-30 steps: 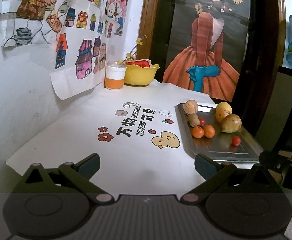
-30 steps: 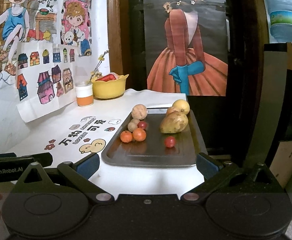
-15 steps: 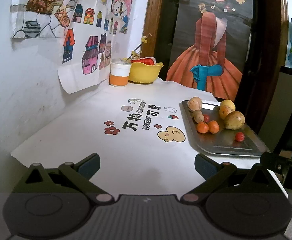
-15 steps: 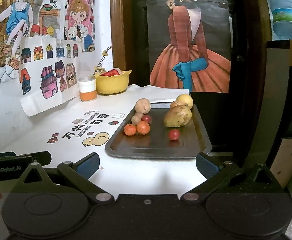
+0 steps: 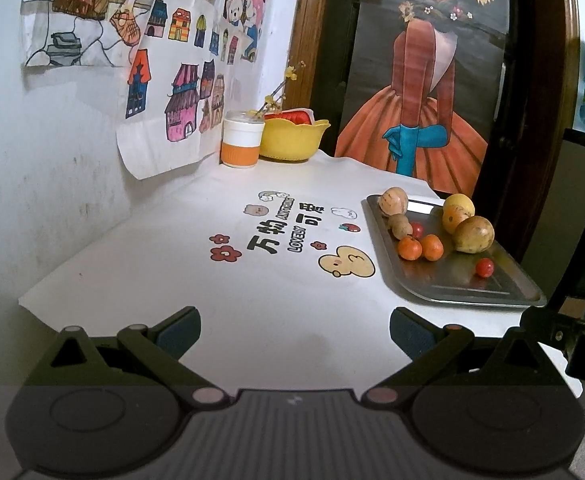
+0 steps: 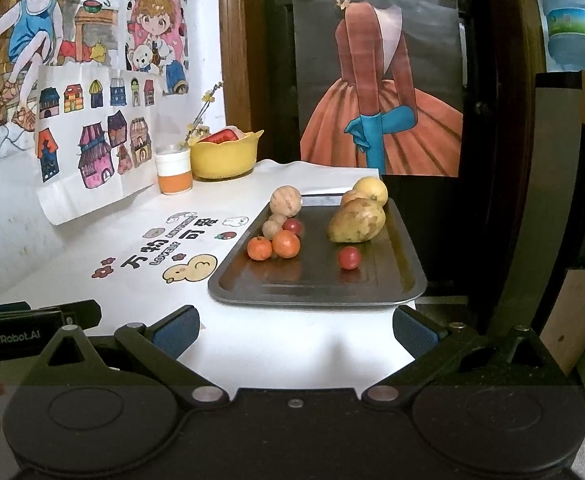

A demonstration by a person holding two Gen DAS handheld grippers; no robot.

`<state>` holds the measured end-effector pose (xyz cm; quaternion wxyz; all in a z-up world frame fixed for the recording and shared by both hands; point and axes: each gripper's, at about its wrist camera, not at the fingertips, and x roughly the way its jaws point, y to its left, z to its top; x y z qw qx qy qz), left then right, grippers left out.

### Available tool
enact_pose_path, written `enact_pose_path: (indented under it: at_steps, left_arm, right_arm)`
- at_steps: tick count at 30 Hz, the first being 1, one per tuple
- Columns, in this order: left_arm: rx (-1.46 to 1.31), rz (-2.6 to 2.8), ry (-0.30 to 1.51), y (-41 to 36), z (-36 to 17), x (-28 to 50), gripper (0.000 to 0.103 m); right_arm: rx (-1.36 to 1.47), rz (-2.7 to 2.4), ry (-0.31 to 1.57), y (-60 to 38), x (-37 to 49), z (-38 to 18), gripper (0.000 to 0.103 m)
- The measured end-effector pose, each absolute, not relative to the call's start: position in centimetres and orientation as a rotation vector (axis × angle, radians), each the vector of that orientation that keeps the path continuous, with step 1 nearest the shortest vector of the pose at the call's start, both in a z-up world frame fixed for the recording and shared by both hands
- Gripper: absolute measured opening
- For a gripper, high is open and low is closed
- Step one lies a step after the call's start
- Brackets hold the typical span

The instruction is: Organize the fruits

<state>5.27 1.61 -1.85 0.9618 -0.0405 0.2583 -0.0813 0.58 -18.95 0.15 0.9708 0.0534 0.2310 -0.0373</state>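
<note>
1. The red thing in the yellow bowl (image 6: 226,156) is half hidden by the rim; what it is cannot be told.
2. The yellow fruit (image 6: 370,189) at the tray's far end is partly covered by the pear (image 6: 357,222) in the right view.
3. The small brown fruit (image 6: 273,228) sits behind the two oranges (image 6: 285,243), partly screened by them.
4. The tray (image 6: 406,280) lies on the table (image 5: 172,264) toward its right edge, with all the loose fruit on it: a round tan fruit (image 5: 393,201) at the far left corner, one cherry tomato (image 6: 349,257) alone near the middle, another (image 6: 292,225) by the brown fruit.
5. Left claw (image 5: 294,330): fingers wide apart, empty, over bare table; the tray is ahead and to its right, well apart.
6. Right claw (image 6: 295,330): fingers wide apart, empty; the tray's near rim is just ahead between them, the fruit farther on.
7. A cup (image 5: 241,140) stands beside the bowl at the far corner.
</note>
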Motion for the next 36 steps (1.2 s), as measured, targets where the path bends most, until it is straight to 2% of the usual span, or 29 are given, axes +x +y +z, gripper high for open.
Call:
enact_pose_path:
  at_steps: [36]
  left_arm:
    - [-0.086,-0.145,0.555,1.57,-2.28,5.47,0.103]
  right_arm:
    - [0.109,-0.069,0.482,-18.67,0.72,-0.45,0.102]
